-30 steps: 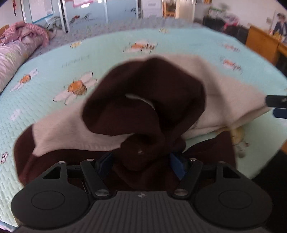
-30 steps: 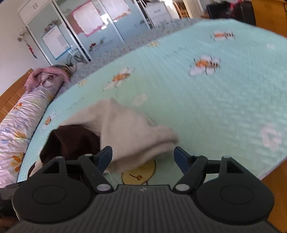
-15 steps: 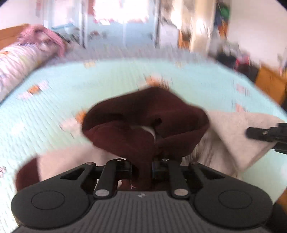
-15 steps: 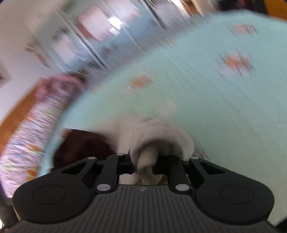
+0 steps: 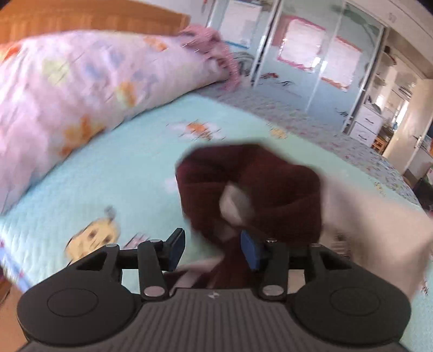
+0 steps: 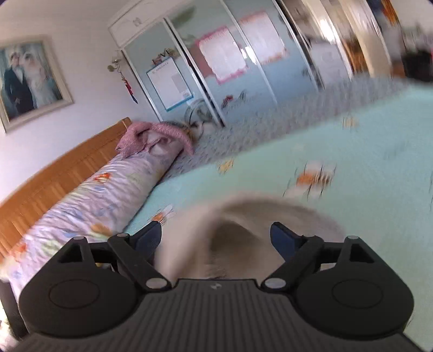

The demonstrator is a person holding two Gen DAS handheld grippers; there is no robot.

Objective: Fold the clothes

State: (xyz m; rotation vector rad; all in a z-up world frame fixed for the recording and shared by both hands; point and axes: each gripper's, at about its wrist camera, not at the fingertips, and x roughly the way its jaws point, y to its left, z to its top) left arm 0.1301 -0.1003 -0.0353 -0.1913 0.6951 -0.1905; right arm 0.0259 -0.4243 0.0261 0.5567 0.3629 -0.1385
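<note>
Since the earlier frames both views are being swung toward the headboard end of the bed, and both sets of jaws, clamped on cloth half a second back, have just been opening. The garment is being let go in mid-throw.

Left to right, left wrist view first: the floral bolster [image 5: 81,89] is being seen along the headboard [image 5: 89,16], then the mint bedspread [image 5: 130,168]. The left gripper [image 5: 213,249] is being held part open, released; the garment's maroon part [image 5: 251,189] is bunched and blurred just ahead of it, with a strand hanging between the pads, brushing the right-hand one but not being pinched. Its beige body [image 5: 379,230] is trailing off to the right over the spread.

Right wrist view: the right gripper [image 6: 215,241] is being held wide open, released, with the beige cloth [image 6: 243,232] blurred between the pads and apparently touching neither.

Step in hand, as judged: the garment is being flung or dropped onto the bed to lay it out, so folding proper is not yet being done. The next move is likely calling for the cloth to settle, then for edges or sleeves to be found, re-gripped and pulled flat before a first fold.

Containers: none are being used. The mirrored wardrobe [image 6: 230,67] is at the far wall; its contents cannot be told.
</note>
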